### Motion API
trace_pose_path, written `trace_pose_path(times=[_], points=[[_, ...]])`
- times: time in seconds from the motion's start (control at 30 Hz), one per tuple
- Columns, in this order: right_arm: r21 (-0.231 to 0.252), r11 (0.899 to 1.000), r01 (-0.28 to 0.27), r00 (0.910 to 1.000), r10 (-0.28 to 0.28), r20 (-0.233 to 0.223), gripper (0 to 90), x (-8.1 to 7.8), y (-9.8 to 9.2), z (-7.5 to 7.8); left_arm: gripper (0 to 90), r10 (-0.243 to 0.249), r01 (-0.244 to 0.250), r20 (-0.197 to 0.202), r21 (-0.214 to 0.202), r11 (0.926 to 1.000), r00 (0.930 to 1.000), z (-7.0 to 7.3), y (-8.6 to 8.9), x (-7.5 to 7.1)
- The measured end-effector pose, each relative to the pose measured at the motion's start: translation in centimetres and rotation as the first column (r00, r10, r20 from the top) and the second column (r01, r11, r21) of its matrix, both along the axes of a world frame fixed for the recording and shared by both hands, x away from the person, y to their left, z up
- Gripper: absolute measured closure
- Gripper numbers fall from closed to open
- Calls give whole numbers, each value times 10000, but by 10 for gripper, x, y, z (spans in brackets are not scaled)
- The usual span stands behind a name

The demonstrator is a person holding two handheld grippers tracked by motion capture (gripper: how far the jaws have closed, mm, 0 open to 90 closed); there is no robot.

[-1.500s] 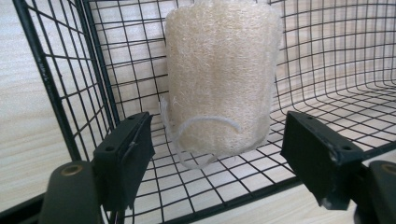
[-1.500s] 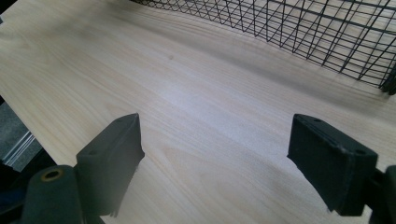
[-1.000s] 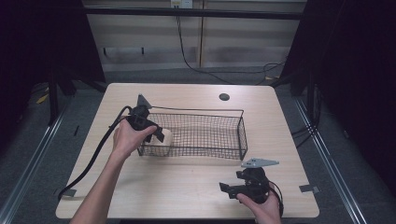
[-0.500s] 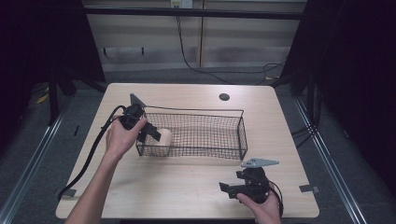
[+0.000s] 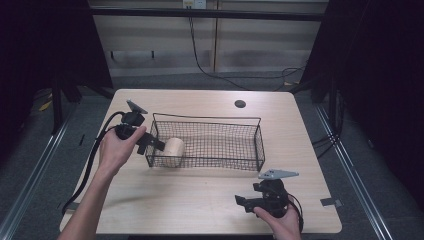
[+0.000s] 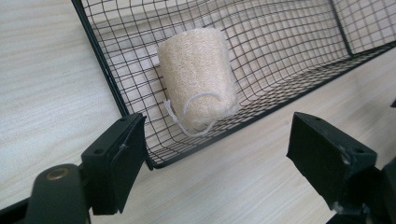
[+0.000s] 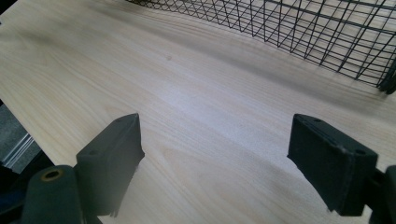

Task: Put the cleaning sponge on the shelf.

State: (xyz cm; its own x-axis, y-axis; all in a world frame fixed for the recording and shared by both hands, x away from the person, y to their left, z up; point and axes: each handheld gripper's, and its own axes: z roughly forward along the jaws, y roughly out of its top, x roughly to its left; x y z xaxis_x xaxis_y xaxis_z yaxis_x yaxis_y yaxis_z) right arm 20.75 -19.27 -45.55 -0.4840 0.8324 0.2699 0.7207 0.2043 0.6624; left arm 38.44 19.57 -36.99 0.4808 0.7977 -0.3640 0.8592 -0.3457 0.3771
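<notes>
A pale loofah roll [image 5: 174, 147] with a white string loop lies in the left end of the black wire basket [image 5: 240, 161]. In the left gripper view the loofah roll [image 6: 197, 81] rests against the basket's mesh [image 6: 289, 42], beyond the jaws. My left gripper [image 5: 150, 145] is open at the basket's left end, outside the wire, nothing between its jaws. My right gripper [image 5: 242, 202] rests low on the table near the front right, open and holding nothing, pointing left.
The wooden table [image 5: 200, 195] has bare room in front of the basket and at its far side. A dark round grommet [image 5: 240, 104] sits at the back. A grey tape piece [image 5: 331, 202] lies by the right edge. The left gripper's cable [image 5: 87, 167] trails off the left side.
My left gripper has drawn back leftward, from over the basket's left end to just outside it. The loofah roll stays in the basket. The right gripper has not moved.
</notes>
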Motion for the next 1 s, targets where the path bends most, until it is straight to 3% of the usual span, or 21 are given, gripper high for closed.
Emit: trace_pose_path(times=[0.13, 0.27, 0.4, 0.47, 0.5, 0.63, 1.0], points=[[-5, 10000, 15, 10000, -15, -7, 171, 0, 0, 0, 193, -215, 215, 129, -42, 9998, 9997, 2, 7, -3], [-13, 10000, 63, 10000, -63, -4, 170, 0, -1, 0, 173, -269, 294, 470, -533, 9981, 9985, 2, 13, -16], [-31, 10000, 26, 10000, -26, 29, 171, 0, -1, 0, 170, -443, 475, 659, -483, 9977, 9968, 3, 17, -23], [-17, 10000, 31, 10000, -31, 21, 171, 0, -1, 0, 174, -582, 624, 835, -494, 9968, 9948, 4, 21, -27], [-22, 10000, 51, 10000, -51, 5, 171, 0, -1, 0, 176, -800, 877, 977, -771, 9932, 9920, 6, 23, -34], [-20, 10000, 46, 10000, -46, -17, 171, 0, -1, 0, 192, -1077, 1178, 1356, -682, 9907, 9849, 7, 28, -48], [-10, 10000, 88, 10000, -89, -23, 171, 0, -1, 0, 177, -941, 1102, 1677, -894, 9899, 9813, -4, 49, -64]])
